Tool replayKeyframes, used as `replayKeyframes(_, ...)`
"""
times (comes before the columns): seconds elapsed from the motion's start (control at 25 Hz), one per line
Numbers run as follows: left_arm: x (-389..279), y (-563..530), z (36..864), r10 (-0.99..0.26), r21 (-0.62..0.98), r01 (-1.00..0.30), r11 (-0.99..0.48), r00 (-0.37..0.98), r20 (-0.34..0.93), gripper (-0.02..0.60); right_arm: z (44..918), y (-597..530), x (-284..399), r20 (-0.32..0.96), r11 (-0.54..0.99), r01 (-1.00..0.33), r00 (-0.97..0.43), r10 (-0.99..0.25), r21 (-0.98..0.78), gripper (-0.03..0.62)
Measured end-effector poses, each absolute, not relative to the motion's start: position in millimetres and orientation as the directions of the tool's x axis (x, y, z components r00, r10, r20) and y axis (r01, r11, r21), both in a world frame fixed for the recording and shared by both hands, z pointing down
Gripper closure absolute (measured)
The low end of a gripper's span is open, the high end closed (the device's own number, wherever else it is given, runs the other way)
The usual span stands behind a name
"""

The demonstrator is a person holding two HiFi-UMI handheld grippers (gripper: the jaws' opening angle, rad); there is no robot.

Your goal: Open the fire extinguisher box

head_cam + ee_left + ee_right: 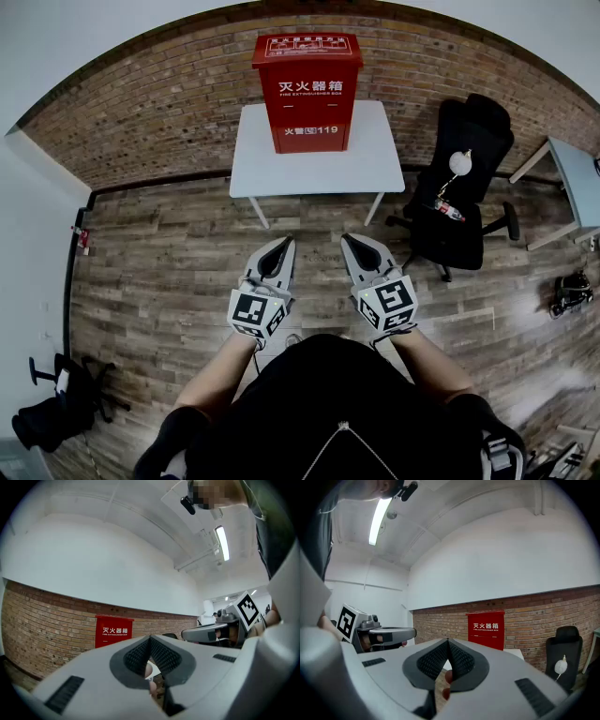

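**Fire extinguisher box closed; left gripper and right gripper clenched, empty**

Box: red, upright on the white table, well ahead of both gripper tips and roughly centred between them. Front panel faces the grippers. Lid down, no gap visible. Neither gripper touches it.

Left gripper: jaws pressed together, pads meet at the tip, nothing between them. It sits over the wood floor, short of the table's near edge. In the left gripper view the box is ahead and slightly left of the jaw line.

Right gripper: same, jaws clamped together, nothing gripped. It is just beside the left one, tips angled slightly toward each other. In the right gripper view the box is ahead and to the right of the jaw line.

Brick wall is directly behind the box. Black office chair stands beyond and to the right of the right gripper, beside the table.
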State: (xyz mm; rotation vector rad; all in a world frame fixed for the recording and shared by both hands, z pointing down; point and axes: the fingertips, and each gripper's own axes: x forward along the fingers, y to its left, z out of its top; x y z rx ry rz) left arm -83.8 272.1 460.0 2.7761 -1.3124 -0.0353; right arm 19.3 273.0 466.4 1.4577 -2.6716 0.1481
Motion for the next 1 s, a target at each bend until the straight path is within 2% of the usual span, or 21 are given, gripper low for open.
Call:
replayKeyframes(0.52, -63, 279, 465, -0.811, 0.06, -0.811, -0.582, 0.584, 0.019, 0.532, 472, 276, 51, 0.136, 0.551, -0.833, -0.553, -0.822, -0.059, 0.576)
replayKeyframes(0.8, -77, 285, 461, -0.88, 0.039, -0.879, -0.476, 0.476, -0.009, 0.532, 490, 279, 70, 0.15, 0.593, -0.8, -0.6, -0.786, -0.089, 0.576)
replayKeyframes(1.0, -81, 287, 483, -0.892, 0.078, -0.892, -0.446, 0.45, 0.04, 0.532, 504, 275, 61, 0.165, 0.61, -0.783, -0.622, -0.765, -0.122, 0.576)
